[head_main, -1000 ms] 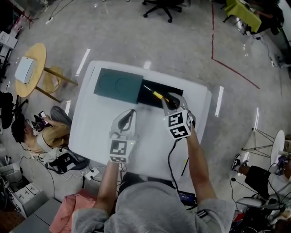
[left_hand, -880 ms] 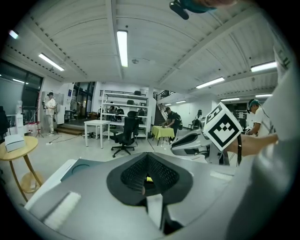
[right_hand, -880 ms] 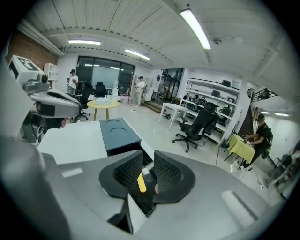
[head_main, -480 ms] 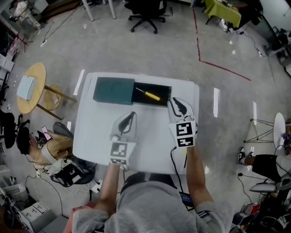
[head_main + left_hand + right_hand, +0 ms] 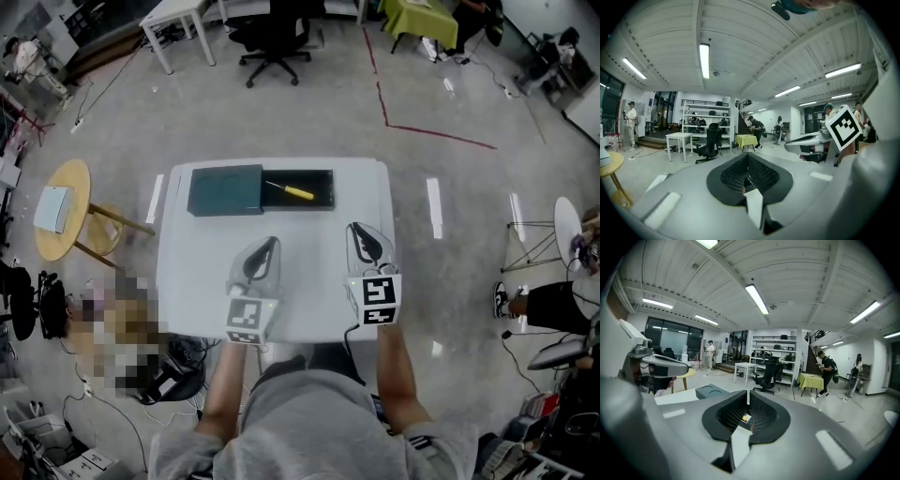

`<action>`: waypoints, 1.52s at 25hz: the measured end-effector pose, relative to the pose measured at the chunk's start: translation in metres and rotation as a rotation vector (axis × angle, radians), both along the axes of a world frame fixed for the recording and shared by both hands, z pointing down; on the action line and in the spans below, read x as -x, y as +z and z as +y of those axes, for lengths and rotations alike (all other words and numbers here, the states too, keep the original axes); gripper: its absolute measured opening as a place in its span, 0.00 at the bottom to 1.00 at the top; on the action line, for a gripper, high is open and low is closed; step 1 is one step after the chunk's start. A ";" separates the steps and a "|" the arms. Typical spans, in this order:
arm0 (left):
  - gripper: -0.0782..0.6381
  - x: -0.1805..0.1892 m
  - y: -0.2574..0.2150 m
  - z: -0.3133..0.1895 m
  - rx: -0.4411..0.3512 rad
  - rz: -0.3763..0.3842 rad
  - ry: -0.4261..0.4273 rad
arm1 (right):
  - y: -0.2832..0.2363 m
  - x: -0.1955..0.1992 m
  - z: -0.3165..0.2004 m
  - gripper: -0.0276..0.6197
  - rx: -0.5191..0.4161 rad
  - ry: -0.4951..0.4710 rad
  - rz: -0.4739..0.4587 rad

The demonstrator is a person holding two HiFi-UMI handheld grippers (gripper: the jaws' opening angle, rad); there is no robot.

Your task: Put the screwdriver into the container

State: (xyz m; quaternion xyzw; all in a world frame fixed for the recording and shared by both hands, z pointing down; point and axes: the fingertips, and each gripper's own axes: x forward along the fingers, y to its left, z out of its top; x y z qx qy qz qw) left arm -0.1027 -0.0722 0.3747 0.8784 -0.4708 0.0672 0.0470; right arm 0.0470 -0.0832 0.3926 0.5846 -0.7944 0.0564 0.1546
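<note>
So the black container [image 5: 322, 187] sits open at the far side of the white table [image 5: 309, 291], and the screwdriver [image 5: 290, 191] is lying inside it – yellow handle toward the right, thin shaft pointing left, a bit slanted. That's the only thing in there. Touching the container on its left is a dark teal box [image 5: 225, 189]; the right gripper view shows 2 round recesses on its top, but I honestly can't tell if it's the lid or a separate box. Both tongs are on the near half of the table, well apart from the container, with the screwdriver out ahead of them and roughly between their 2 lines. The left gripper [image 5: 273, 242] has its jaws together with nothing in them. The right gripper [image 5: 356, 227] has just been closing its jaws – they're all but touching now, only a sliver of gap, and empty too. In the right gripper view a small yellow speck shows far past the jaws, probably the handle in the container.
</note>
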 end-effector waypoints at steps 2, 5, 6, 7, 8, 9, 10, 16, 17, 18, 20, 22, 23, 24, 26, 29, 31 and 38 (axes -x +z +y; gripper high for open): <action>0.12 -0.002 -0.002 0.012 -0.005 -0.005 0.015 | -0.003 -0.001 0.017 0.07 -0.012 0.017 -0.012; 0.12 -0.004 -0.005 0.032 -0.011 -0.006 0.037 | -0.005 -0.003 0.042 0.06 -0.028 0.039 -0.024; 0.12 -0.004 -0.005 0.038 -0.013 -0.006 0.044 | -0.005 -0.004 0.050 0.06 -0.029 0.045 -0.027; 0.12 -0.005 -0.006 0.044 -0.015 -0.007 0.049 | -0.004 -0.004 0.058 0.05 -0.028 0.050 -0.028; 0.12 -0.005 -0.006 0.050 -0.015 -0.008 0.054 | -0.003 -0.004 0.066 0.05 -0.026 0.054 -0.028; 0.12 -0.005 -0.006 0.056 -0.015 -0.007 0.058 | -0.002 -0.004 0.073 0.05 -0.024 0.059 -0.028; 0.12 -0.004 -0.005 0.061 -0.014 -0.006 0.061 | -0.001 -0.004 0.080 0.05 -0.023 0.064 -0.027; 0.12 0.001 0.000 0.085 -0.013 -0.018 0.082 | 0.001 -0.003 0.117 0.05 -0.028 0.099 -0.032; 0.12 0.001 0.001 0.089 -0.010 -0.018 0.086 | 0.002 -0.004 0.122 0.05 -0.024 0.104 -0.033; 0.12 0.001 0.002 0.093 -0.006 -0.017 0.089 | 0.004 -0.004 0.127 0.05 -0.021 0.108 -0.034; 0.12 0.000 0.004 0.100 0.001 -0.013 0.092 | 0.007 -0.004 0.135 0.05 -0.019 0.114 -0.035; 0.12 0.000 0.008 0.106 0.011 -0.010 0.094 | 0.011 -0.005 0.142 0.05 -0.012 0.118 -0.036; 0.12 0.001 0.011 0.108 0.017 -0.009 0.095 | 0.013 -0.004 0.145 0.05 -0.007 0.119 -0.035; 0.12 0.002 0.013 0.110 0.022 -0.008 0.095 | 0.015 -0.004 0.148 0.05 -0.003 0.119 -0.035; 0.12 0.004 0.016 0.114 0.031 -0.007 0.095 | 0.018 -0.003 0.151 0.05 0.004 0.117 -0.033; 0.12 0.006 0.019 0.117 0.038 -0.005 0.092 | 0.021 -0.001 0.153 0.05 0.016 0.116 -0.030; 0.12 0.007 0.020 0.118 0.039 -0.005 0.091 | 0.022 0.001 0.154 0.05 0.019 0.114 -0.030; 0.12 0.010 0.019 0.117 0.031 -0.008 0.088 | 0.020 0.006 0.153 0.05 0.010 0.099 -0.028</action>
